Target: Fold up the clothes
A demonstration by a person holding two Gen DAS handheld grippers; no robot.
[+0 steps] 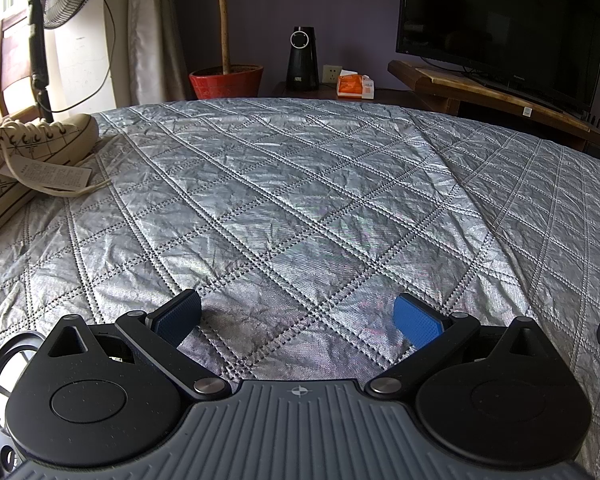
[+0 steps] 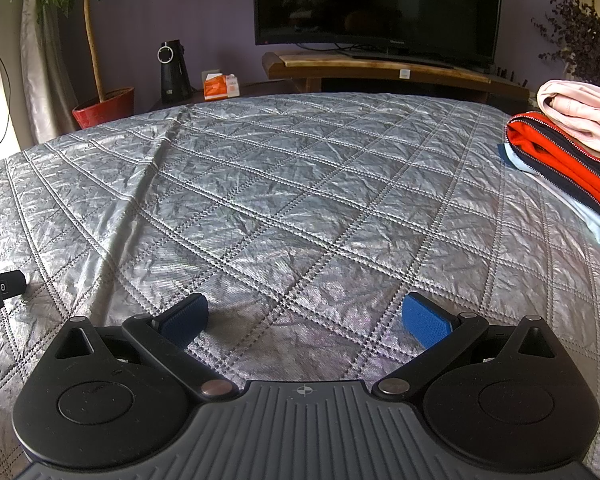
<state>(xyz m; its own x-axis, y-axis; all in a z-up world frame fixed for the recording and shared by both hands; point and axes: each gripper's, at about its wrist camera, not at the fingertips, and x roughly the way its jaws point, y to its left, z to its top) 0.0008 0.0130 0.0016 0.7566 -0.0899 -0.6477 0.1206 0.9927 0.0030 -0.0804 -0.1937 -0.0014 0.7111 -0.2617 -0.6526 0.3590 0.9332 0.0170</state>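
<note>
Left gripper [image 1: 298, 320]: jaws spread wide, nothing held, low over the bed [image 1: 300, 184]. Right gripper [image 2: 306, 322]: same, jaws wide apart, empty, low over the quilt. The left gripper's body is glimpsed at the left edge of the right wrist view, so the two sit side by side, apart.

Clothes [image 2: 572, 152]: a stack at the far right of the bed, seen only in the right wrist view. From the top: a pink piece [image 2: 580, 112], an orange jacket [image 2: 556, 160] with dark trim and a zip, a pale blue piece [image 2: 572, 208] at the bottom. All appear already folded. No loose garment is seen on the quilt ahead of either gripper.

Orientation: the stack's long axis runs from far left to near right, cut off by the right edge of the view. The jacket's zip edge follows that same line; the folded ends face far left.

Step in hand, judged: between garments, either the folding is finished or a fresh piece is to be fetched from out of view. If a piece is to be taken, it should be laid flat mid-bed, well clear of the stack, and pinched at two corners, one per gripper, jaws closed fully on a single layer.

A shoe [image 1: 32, 160] with a tag lies at the far left of the bed; fabric should be kept off it.
</note>
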